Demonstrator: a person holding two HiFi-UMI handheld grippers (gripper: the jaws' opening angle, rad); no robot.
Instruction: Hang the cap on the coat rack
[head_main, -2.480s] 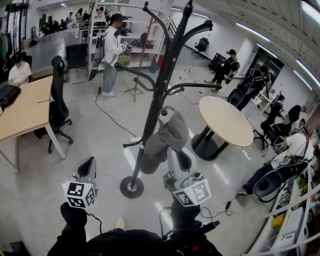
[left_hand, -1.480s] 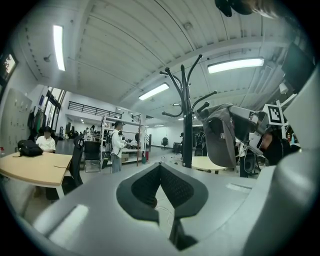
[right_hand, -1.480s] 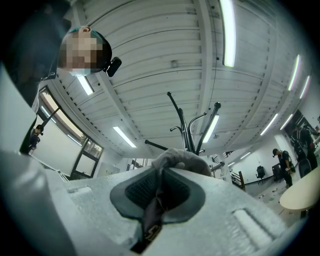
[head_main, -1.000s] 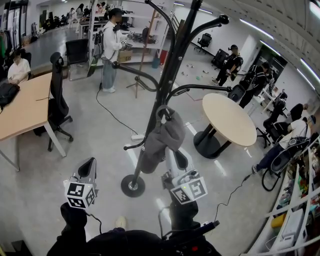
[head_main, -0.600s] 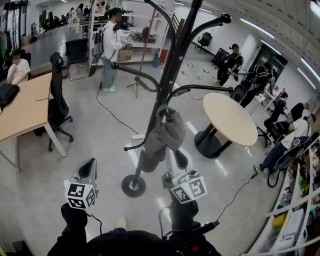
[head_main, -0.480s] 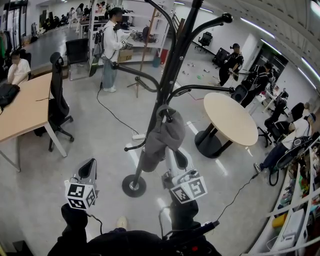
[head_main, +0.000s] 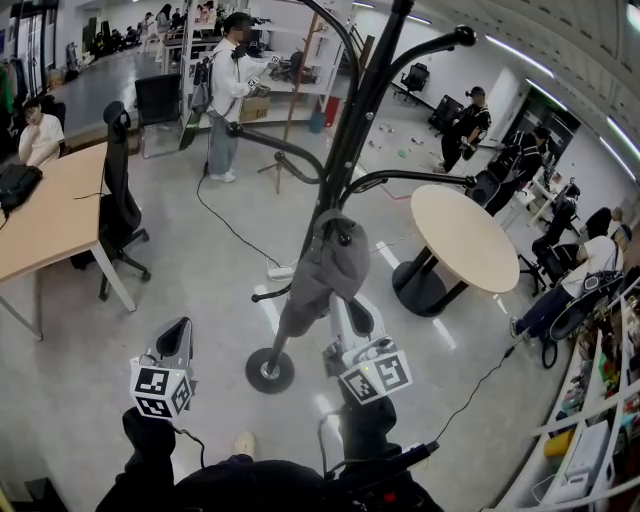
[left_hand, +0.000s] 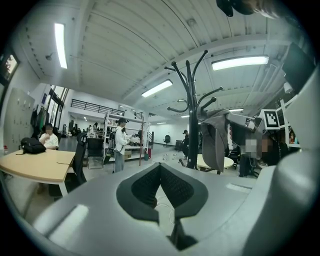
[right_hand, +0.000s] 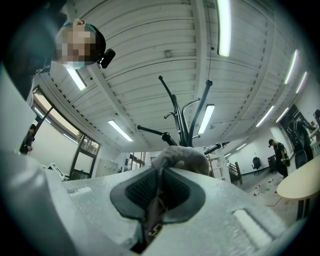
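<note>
The black coat rack (head_main: 335, 160) rises from its round base (head_main: 270, 370) in the middle of the floor. A grey cap (head_main: 325, 270) hangs against the pole, its top at the knob of a lower hook (head_main: 343, 238). From below, my right gripper (head_main: 345, 318) is shut on the cap's lower edge. In the right gripper view the cap's fabric (right_hand: 182, 159) is pinched between the pads (right_hand: 142, 190), with the rack's arms (right_hand: 182, 120) above. My left gripper (head_main: 177, 333) is low at the left, shut and empty. In its own view the cap (left_hand: 216, 137) hangs on the rack (left_hand: 192, 125).
A round table (head_main: 463, 238) stands right of the rack. A long desk (head_main: 50, 220) and an office chair (head_main: 118, 190) are at the left. A cable (head_main: 225, 230) runs across the floor. People stand and sit at the back and right.
My right gripper has carried the cap a little higher, up to the knobbed hook. The left gripper has stayed where it was.
</note>
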